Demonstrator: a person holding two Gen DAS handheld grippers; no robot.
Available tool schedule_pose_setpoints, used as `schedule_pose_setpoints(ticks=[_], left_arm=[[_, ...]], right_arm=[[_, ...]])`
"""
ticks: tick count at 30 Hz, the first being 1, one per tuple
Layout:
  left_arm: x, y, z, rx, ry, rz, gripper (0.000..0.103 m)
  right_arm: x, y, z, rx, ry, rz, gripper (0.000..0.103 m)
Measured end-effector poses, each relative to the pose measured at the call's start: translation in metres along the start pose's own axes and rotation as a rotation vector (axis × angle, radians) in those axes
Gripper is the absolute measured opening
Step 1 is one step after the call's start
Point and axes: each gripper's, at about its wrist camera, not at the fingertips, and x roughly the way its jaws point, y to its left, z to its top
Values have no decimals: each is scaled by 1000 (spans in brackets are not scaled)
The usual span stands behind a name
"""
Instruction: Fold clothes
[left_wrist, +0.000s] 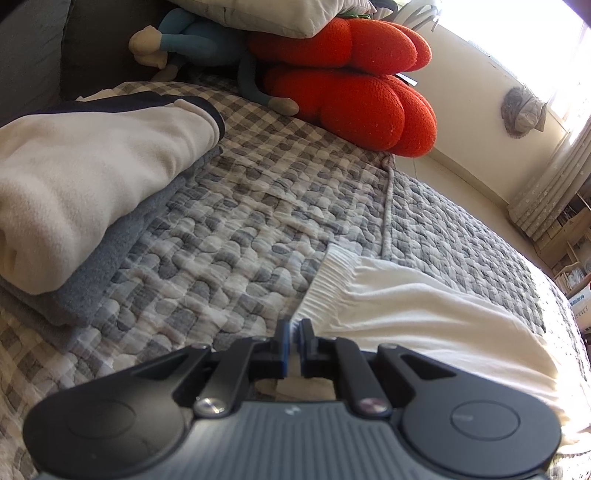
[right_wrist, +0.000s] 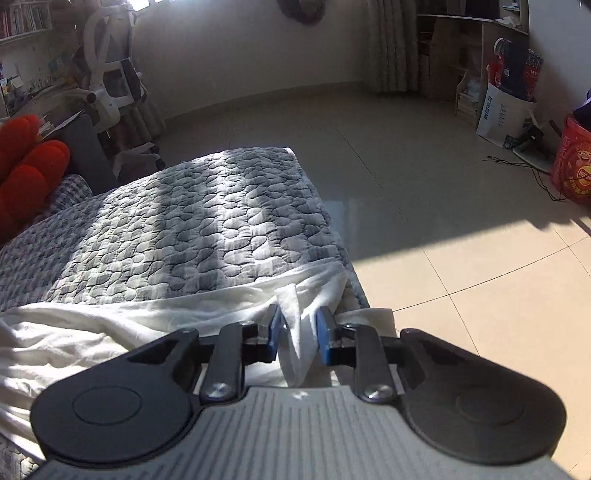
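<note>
White garment stretched across the quilted bed, pinched at both ends.

The grey quilt (left_wrist: 236, 236) carries the white garment (left_wrist: 424, 314) — its ribbed waistband clenched by the left gripper (left_wrist: 294, 326), jaws nearly together — while the right gripper (right_wrist: 298, 325) grasps a bunched fold at the bed's edge; folded clothes (left_wrist: 85, 192) are stacked nearby.

A lived-in home bedroom: a bed under a grey quilted cover (right_wrist: 192, 229), red plush cushions (left_wrist: 354, 85) at its head, tiled floor (right_wrist: 461, 258), curtains (left_wrist: 546, 192) and crowded bookshelves (right_wrist: 476, 59).
</note>
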Motion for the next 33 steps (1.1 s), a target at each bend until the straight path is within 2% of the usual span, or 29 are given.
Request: schedule_pose_setpoints(ticks=[1, 4, 9, 11, 14, 18, 21, 23, 25, 28, 33], left_arm=[[1, 0, 1, -2, 0, 2, 5], [3, 2, 5, -17, 0, 3, 5], [1, 10, 8, -53, -6, -37, 5], [-1, 13, 8, -65, -9, -55, 5], [-2, 13, 7, -66, -7, -55, 5], [-3, 14, 8, -69, -7, -60, 5], [-6, 16, 10, -80, -17, -78, 5], [-9, 17, 11, -82, -21, -88, 5], [-9, 17, 8, -58, -19, -87, 5], [-7, 19, 6, -33, -7, -87, 5], [-2, 15, 3, 14, 7, -64, 5]], right_arm=[[0, -2, -1, -3, -2, -17, 3], [-15, -22, 9, 110, -77, -9, 3], [-49, -60, 21, 318, -179, 103, 3], [-59, -76, 14, 376, -188, 144, 3], [-58, -86, -6, 386, -156, 149, 3], [-49, -107, -26, 507, -126, 200, 3], [-56, -112, -19, 550, -149, 239, 3], [-71, -110, -18, 533, -199, 268, 3], [-80, -110, -26, 522, -212, 280, 3], [-75, -117, -49, 538, -177, 276, 3], [-65, -127, -63, 567, -190, 279, 2]])
